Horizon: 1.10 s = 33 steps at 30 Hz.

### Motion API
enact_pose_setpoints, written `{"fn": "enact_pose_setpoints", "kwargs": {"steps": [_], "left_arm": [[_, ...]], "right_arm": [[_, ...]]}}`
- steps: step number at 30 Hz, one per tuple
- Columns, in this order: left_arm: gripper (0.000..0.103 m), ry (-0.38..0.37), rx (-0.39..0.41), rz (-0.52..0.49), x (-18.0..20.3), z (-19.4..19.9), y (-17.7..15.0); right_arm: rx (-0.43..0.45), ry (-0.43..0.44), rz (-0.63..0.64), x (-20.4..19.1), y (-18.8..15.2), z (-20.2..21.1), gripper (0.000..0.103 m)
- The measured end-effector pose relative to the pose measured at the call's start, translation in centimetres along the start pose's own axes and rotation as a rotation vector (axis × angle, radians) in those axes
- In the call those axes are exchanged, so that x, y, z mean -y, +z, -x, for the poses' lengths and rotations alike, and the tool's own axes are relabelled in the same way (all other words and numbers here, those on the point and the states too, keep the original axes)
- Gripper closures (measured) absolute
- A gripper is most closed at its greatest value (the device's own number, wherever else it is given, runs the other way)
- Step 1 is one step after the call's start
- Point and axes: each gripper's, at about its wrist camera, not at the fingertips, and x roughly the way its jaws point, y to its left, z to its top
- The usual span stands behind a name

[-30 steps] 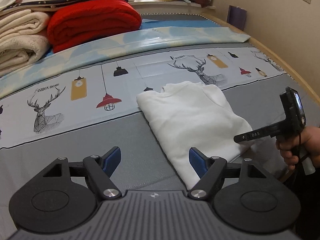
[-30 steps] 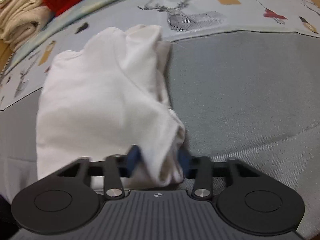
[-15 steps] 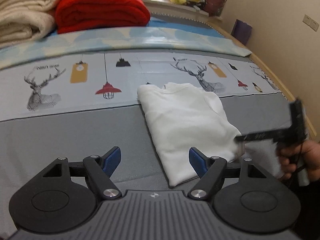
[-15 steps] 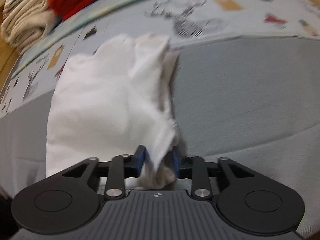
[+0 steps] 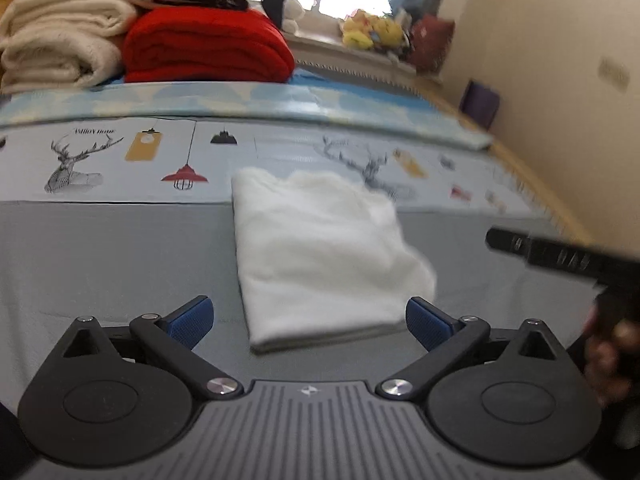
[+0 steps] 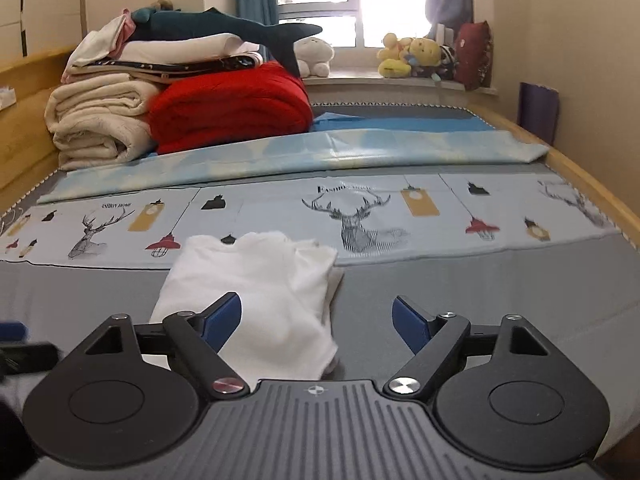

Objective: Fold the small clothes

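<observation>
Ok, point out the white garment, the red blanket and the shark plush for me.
white garment point(image 5: 320, 256): left wrist view, middle of the folded top layer.
red blanket point(image 6: 232, 108): right wrist view, front of the folded stack.
shark plush point(image 6: 224, 26): right wrist view, middle of its body.

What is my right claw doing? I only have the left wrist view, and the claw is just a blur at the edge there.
Observer: The right claw is open. Its jaws have just been opening, and the white garment lies on the bed, not pinched between them.
Operator: Is the fold tidy on its right side?
Observer: Not quite. In the right wrist view an under layer pokes out along that edge.
</observation>
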Motion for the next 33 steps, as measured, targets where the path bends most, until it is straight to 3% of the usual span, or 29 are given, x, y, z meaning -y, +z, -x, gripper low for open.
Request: {"fn": "enact_pose_setpoints", "kwargs": {"steps": [2, 8, 12, 21, 33], "left_arm": [[0.001, 0.046, -0.024, -0.052, 0.7, -1.2, -0.4], [0.001, 0.084, -0.029, -0.003, -0.2, -3.0, 0.1], [0.001, 0.075, -0.083, 0.016, -0.5, -4.1, 0.1], [0.001, 0.112, -0.061, 0.005, -0.5, -4.5, 0.0], [0.001, 0.081, -0.076, 0.033, -0.7, -4.5, 0.4]], "right_arm": [[-0.040, -0.009, -0.017, 0.1, -0.8, -0.5, 0.019], [-0.073, -0.032, 0.073, -1.1, -1.6, -0.8, 0.019], [-0.092, -0.026, 0.060, -1.0, -1.8, -1.4, 0.019], [-0.120, 0.006, 0.089, -2.3, -2.0, -2.9, 0.019], [-0.107, 0.048, 0.163, -3.7, -2.1, -2.7, 0.019]]}}
